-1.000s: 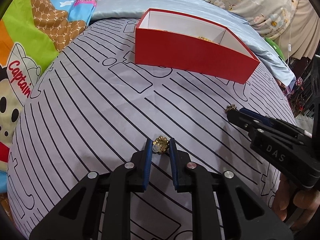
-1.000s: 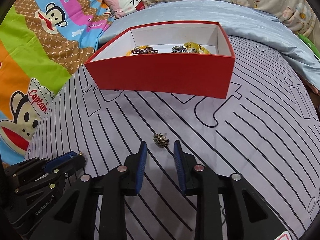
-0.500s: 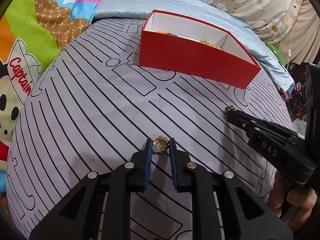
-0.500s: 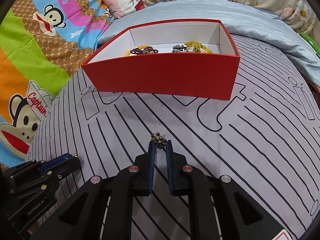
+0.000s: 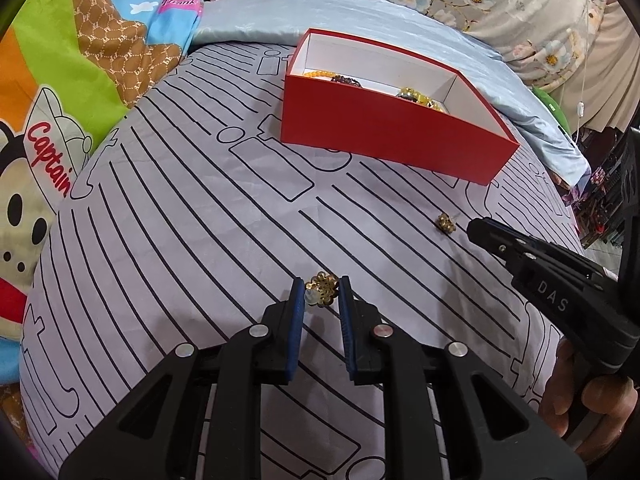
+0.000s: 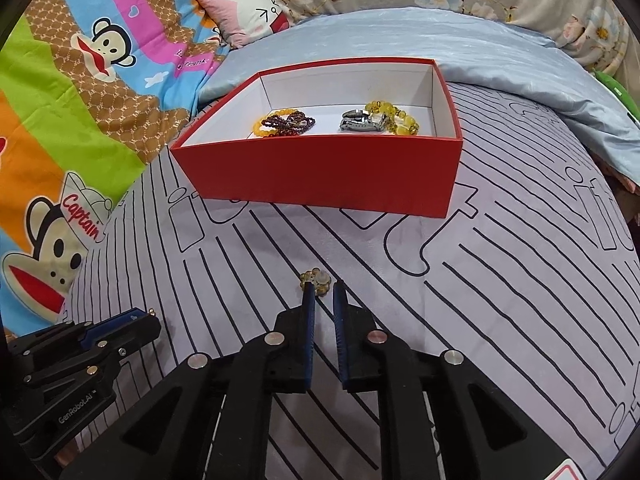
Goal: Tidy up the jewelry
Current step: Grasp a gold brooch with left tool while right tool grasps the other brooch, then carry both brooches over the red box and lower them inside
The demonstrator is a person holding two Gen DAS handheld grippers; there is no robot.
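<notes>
Two small gold flower earrings are in play. My left gripper (image 5: 319, 292) is shut on one gold earring (image 5: 322, 289), held between its blue pads just above the striped cloth. My right gripper (image 6: 321, 294) is shut on the other gold earring (image 6: 316, 279), which sticks out past its tips; it also shows in the left wrist view (image 5: 446, 223) just ahead of the right gripper's tip (image 5: 478, 228). The red box (image 6: 320, 176) lies beyond, with bead bracelets (image 6: 286, 123) and a watch (image 6: 360, 123) inside.
The grey striped cloth (image 5: 180, 240) covers a rounded bed surface. A colourful cartoon blanket (image 6: 60, 120) lies left, a light blue quilt (image 6: 480, 48) behind the box. The left gripper shows at lower left of the right wrist view (image 6: 116, 326).
My right gripper closed on its earring and lifted it toward the box. My left gripper kept its hold on its earring and rose a little.
</notes>
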